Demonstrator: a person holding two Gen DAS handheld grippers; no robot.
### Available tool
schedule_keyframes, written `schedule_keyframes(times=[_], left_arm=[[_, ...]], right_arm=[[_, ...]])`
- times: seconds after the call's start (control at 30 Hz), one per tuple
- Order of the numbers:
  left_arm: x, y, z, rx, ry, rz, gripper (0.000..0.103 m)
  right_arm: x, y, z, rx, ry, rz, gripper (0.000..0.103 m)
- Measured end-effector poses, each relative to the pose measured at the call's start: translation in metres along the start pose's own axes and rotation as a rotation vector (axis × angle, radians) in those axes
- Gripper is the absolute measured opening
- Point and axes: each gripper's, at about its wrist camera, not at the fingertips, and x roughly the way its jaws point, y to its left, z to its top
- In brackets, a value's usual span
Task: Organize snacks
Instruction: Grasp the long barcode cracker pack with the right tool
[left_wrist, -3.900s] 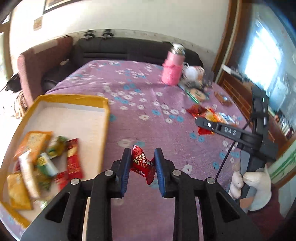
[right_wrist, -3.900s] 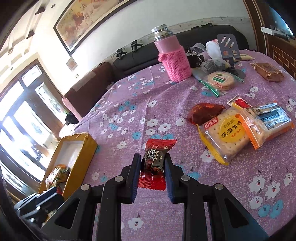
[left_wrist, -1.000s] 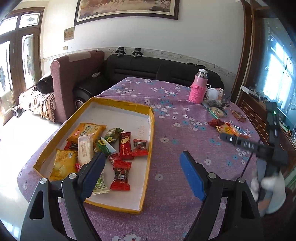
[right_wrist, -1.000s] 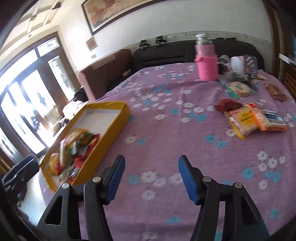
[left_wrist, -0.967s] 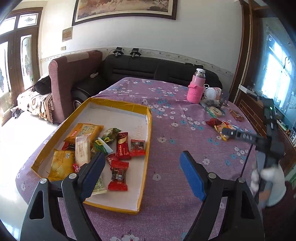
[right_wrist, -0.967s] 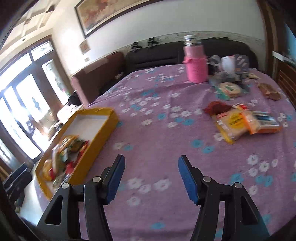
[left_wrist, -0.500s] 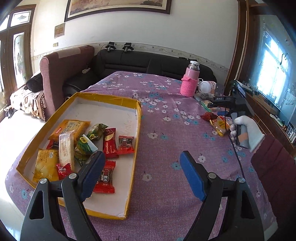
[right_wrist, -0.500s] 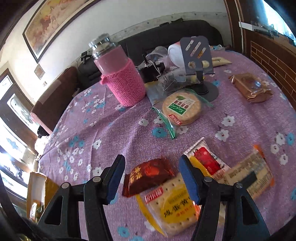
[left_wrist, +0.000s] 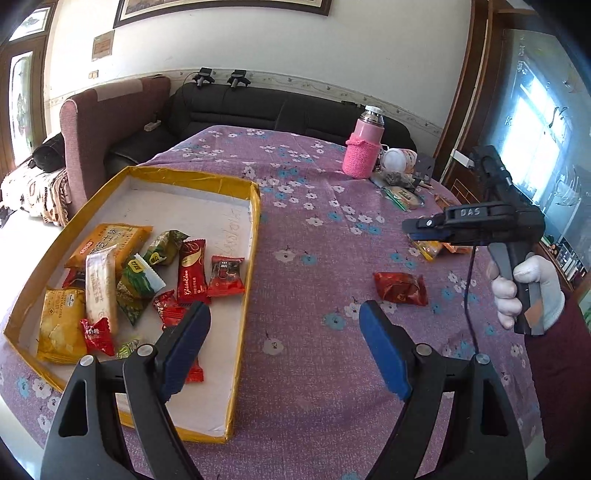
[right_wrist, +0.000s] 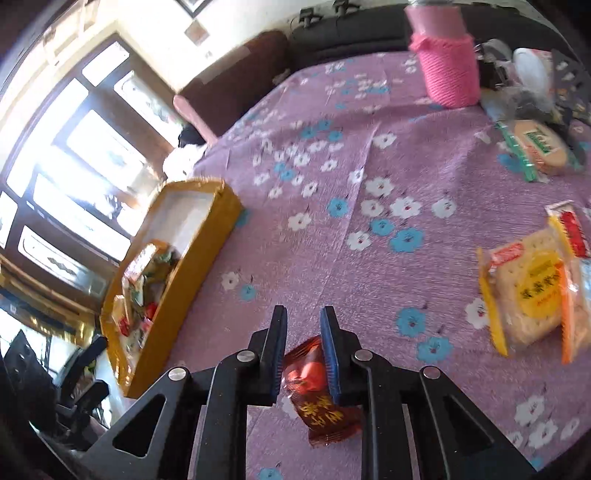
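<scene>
Flowered surface (left_wrist: 314, 424); yellow tray (left_wrist: 255, 206) at its left edge collects sorted snacks. Left hand-held gripper (left_wrist: 284, 347) hangs wide open, empty, beside the tray. Right hand-held gripper (right_wrist: 303, 356) jaws closing around the dark red snack packet (right_wrist: 317, 391), which lies between the pads, likely tray-bound.

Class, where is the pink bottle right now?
The pink bottle stands at the table's far right in the left wrist view, beside the white cup, far from the yellow tray.
</scene>
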Motion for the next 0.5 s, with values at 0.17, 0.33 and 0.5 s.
schedule_keyframes(times=[0.17, 0.33, 0.5], left_arm=[[0.004, -0.009, -0.003, 0.001, 0.025, -0.048, 0.083], [0.005, -0.014, -0.004, -0.003, 0.043, -0.067, 0.083], [0.006, -0.015, -0.002, -0.007, 0.044, -0.067, 0.083]], right_arm=[[-0.031, -0.054, -0.008, 0.146, -0.131, -0.229, 0.06], [-0.016, -0.083, -0.004, 0.244, -0.159, -0.311, 0.059], [-0.001, -0.088, 0.019, 0.277, -0.242, -0.411, 0.062]])
